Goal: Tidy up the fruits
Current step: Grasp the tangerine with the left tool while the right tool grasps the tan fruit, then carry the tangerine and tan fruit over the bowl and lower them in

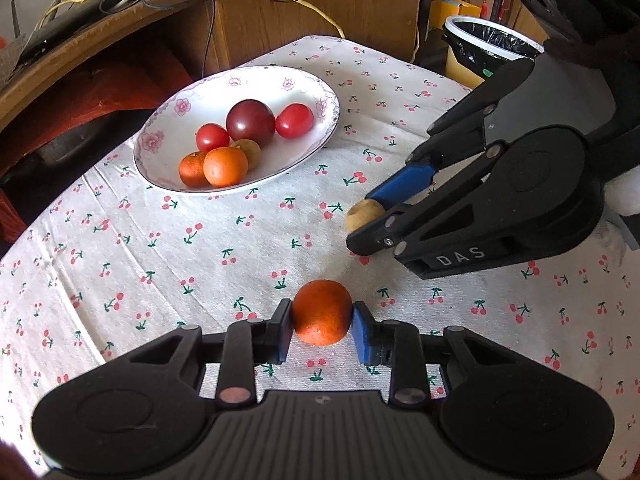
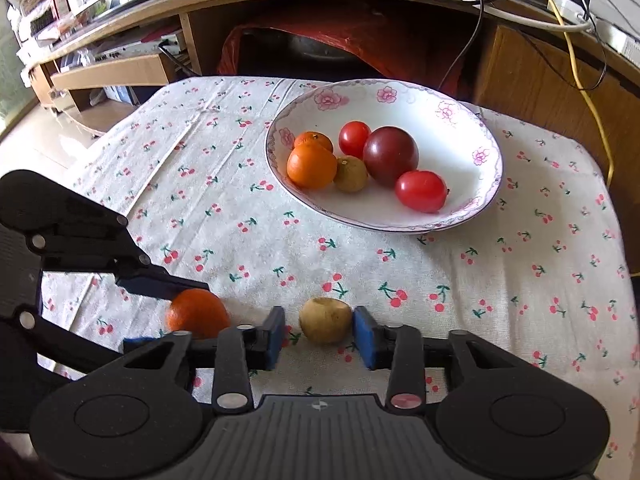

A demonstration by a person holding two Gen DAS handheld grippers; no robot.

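My left gripper (image 1: 322, 325) is shut on an orange mandarin (image 1: 322, 312) at the near side of the cherry-print tablecloth (image 1: 200, 240). My right gripper (image 2: 319, 332) straddles a small yellow-brown fruit (image 2: 325, 320); its right pad touches the fruit, a small gap shows on the left. The left wrist view shows that fruit (image 1: 362, 216) between the right gripper's fingers (image 1: 400, 184). The right wrist view shows the mandarin (image 2: 197, 318) in the left gripper. A white floral plate (image 1: 192, 92) (image 2: 472, 136) holds two mandarins, two red tomatoes, a dark plum and a small brown fruit.
A wooden desk (image 1: 280, 16) with cables stands behind the table. A bin with a black liner (image 1: 488, 44) is at the far right. A red bag (image 2: 320, 40) sits under the desk. The floor (image 2: 36, 132) lies left of the table.
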